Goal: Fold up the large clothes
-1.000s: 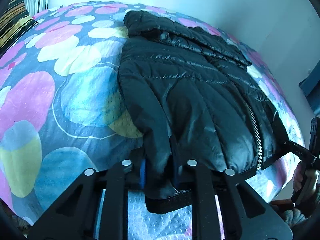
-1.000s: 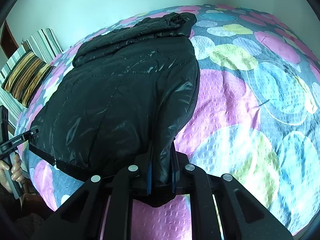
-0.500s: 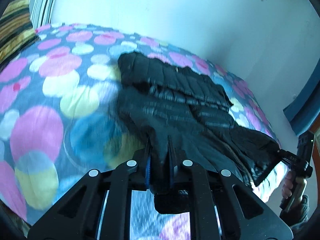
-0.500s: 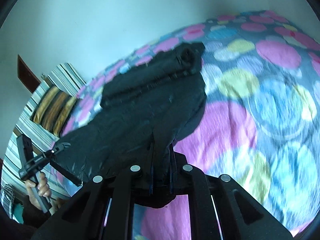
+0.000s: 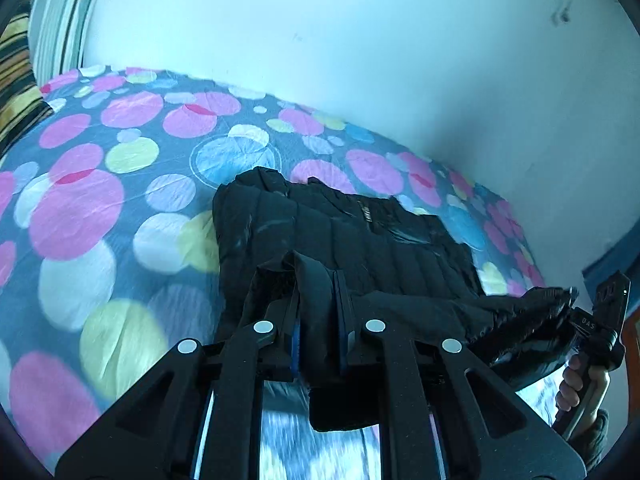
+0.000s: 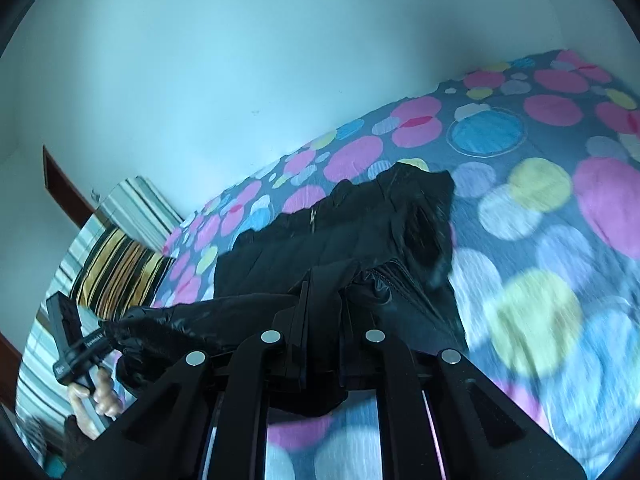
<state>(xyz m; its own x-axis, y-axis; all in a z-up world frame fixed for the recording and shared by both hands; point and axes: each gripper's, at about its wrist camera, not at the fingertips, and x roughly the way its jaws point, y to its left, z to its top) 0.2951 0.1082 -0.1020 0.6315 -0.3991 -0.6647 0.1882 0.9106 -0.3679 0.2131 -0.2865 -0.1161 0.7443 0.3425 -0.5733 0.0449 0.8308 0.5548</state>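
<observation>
A black quilted puffer jacket point(image 5: 360, 236) lies on the bed with its hood end toward the wall; its near hem hangs lifted off the bedspread. My left gripper point(image 5: 318, 300) is shut on one corner of the hem. My right gripper point(image 6: 322, 300) is shut on the other hem corner, and the jacket point(image 6: 340, 232) shows there too. Each view shows the other gripper at its side, the right one point(image 5: 580, 320) and the left one point(image 6: 92, 340), both clamped on the hem.
The bed carries a grey bedspread point(image 5: 100, 208) with pink, blue and yellow circles. A striped pillow point(image 6: 116, 272) lies at the head end, also in the left wrist view point(image 5: 16, 80). A pale wall point(image 5: 360, 40) runs along the far side of the bed.
Both grippers have risen and moved forward toward the hood, carrying the hem up off the bed. The jacket's lower half now hangs folded over toward its upper half.
</observation>
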